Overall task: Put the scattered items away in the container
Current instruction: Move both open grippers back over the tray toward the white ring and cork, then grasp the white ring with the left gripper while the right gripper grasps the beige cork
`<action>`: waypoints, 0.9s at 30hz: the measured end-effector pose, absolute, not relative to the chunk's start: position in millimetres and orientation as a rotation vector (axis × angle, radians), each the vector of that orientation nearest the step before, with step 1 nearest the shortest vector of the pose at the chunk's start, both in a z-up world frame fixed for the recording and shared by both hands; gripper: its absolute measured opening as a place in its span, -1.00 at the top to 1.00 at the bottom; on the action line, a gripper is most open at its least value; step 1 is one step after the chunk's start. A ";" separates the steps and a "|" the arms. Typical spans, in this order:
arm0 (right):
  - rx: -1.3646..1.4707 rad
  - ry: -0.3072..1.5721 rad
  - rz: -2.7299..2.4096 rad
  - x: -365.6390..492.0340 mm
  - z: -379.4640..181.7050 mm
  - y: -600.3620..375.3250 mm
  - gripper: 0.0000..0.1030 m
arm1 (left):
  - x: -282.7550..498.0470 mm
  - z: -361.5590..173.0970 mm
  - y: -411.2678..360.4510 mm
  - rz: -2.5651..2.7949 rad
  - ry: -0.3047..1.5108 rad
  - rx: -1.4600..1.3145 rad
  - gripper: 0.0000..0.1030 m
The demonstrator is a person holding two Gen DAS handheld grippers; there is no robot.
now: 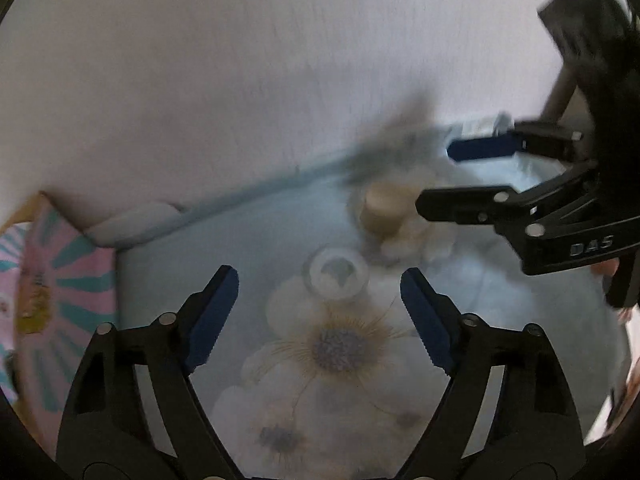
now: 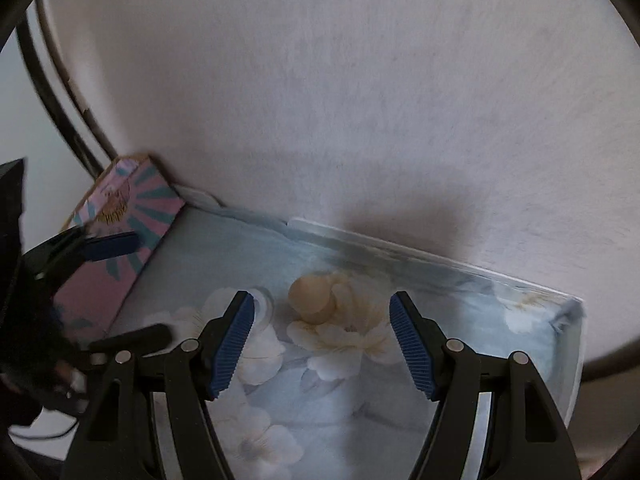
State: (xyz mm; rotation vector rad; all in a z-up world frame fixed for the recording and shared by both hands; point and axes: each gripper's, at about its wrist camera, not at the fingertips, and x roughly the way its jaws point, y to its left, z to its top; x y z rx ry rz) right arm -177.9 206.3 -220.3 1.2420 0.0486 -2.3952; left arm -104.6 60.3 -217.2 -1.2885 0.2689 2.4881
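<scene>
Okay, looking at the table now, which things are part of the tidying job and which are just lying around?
Part of the job:
- clear ring-shaped piece
- beige cylinder
- pink and teal box, probably the container

Just there:
- floral tablecloth
- white wall

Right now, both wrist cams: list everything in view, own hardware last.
Floral cloth: one, pale blue with cream flowers, covering the surface against the wall.
Clear ring: one, see-through, on the cloth ahead of the left gripper; too blurred to identify.
Beige cylinder: one, tan, on the cloth ahead of the right gripper, beyond the ring in the left view.
Patterned box: one, pink with teal rays and a yellow motif, at the cloth's left edge by the wall.
Wall: one, off-white, behind the cloth.
Left gripper: one, black with blue pads, jaws apart, nothing between them.
Right gripper: one, black with blue pads, jaws apart, nothing gripped.
</scene>
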 end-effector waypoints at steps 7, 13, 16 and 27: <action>1.196 0.157 -2.352 -180.1 -246.9 191.1 -0.28 | -111.0 -240.2 72.5 2.481 0.381 -1.265 -0.46; 1.173 0.236 -2.314 -189.7 -258.3 181.1 -0.20 | -115.6 -246.6 75.6 2.479 0.385 -1.263 -0.35; 1.174 0.240 -2.300 -194.6 -262.2 178.7 -0.17 | -117.5 -246.9 72.9 2.465 0.343 -1.273 -0.32; 1.179 0.286 -2.274 -195.4 -266.3 176.3 0.40 | -114.5 -243.7 74.1 2.374 0.283 -1.281 0.24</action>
